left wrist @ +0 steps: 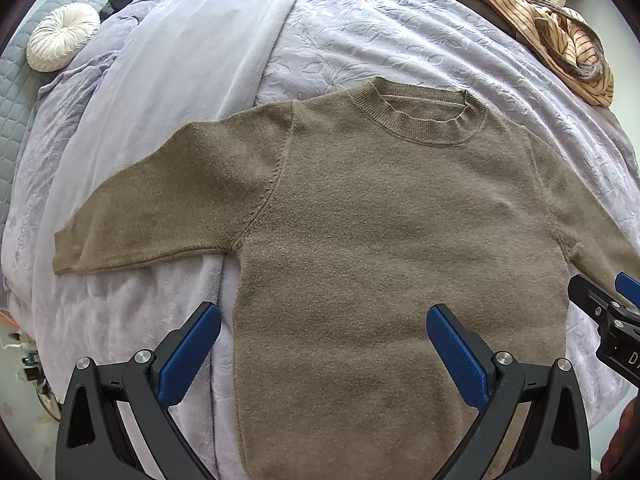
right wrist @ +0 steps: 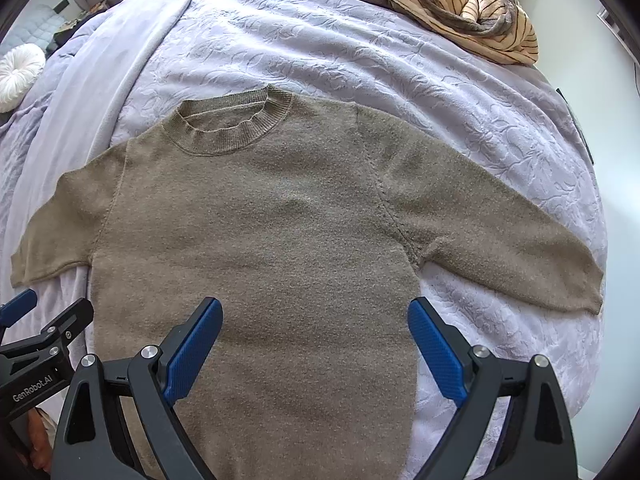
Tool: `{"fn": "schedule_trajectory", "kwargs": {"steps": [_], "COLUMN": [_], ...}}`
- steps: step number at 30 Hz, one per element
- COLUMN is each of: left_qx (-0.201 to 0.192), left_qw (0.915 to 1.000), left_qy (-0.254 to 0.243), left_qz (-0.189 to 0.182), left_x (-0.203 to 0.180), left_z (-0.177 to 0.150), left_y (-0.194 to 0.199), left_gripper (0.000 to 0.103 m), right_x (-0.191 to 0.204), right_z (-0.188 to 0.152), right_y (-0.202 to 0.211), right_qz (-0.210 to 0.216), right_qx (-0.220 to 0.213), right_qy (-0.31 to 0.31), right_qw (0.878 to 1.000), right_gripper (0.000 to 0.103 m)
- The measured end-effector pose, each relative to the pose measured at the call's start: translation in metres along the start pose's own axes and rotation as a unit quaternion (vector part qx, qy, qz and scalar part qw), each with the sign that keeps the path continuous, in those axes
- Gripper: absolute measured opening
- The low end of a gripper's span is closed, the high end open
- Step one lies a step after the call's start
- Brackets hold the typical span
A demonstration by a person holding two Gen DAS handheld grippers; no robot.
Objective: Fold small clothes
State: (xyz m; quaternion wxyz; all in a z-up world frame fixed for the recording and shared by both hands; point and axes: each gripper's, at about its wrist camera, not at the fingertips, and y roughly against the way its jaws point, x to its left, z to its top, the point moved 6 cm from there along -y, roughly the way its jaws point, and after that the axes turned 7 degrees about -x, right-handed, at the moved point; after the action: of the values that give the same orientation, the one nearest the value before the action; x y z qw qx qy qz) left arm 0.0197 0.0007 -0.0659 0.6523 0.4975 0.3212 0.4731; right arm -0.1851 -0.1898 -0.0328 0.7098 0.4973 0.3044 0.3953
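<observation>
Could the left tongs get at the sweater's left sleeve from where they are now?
Probably yes. The left tongs hang open over the sweater, and its left sleeve lies flat and spread on the bedspread with nothing on it or between them. They would only need to swing over to that side.

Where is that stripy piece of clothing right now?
The striped garment lies crumpled at the far right corner of the bed, beyond the spread-out olive sweater in both views, apart from it.

Sweater (left wrist: 360, 220) flat on bed (left wrist: 360, 32), clothes pile (left wrist: 560, 40) behind
</observation>
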Motion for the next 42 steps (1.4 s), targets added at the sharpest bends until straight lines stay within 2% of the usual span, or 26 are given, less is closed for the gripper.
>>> {"fn": "schedule_trajectory", "kwargs": {"steps": [42], "left_qx": [0.006], "left_qw": [1.0000], "left_qy": [-0.002], "left_qz": [-0.005], "left_x": [0.0014], "left_z": [-0.0079], "left_y": [-0.0056], "left_gripper": [0.103], "right_x": [0.0028], "right_z": [-0.0025], "right_y": [-0.0042], "right_qz": [-0.004], "right_qx": [0.003], "right_qy": [0.003], "right_qw": [1.000], "right_gripper": [0.095]}}
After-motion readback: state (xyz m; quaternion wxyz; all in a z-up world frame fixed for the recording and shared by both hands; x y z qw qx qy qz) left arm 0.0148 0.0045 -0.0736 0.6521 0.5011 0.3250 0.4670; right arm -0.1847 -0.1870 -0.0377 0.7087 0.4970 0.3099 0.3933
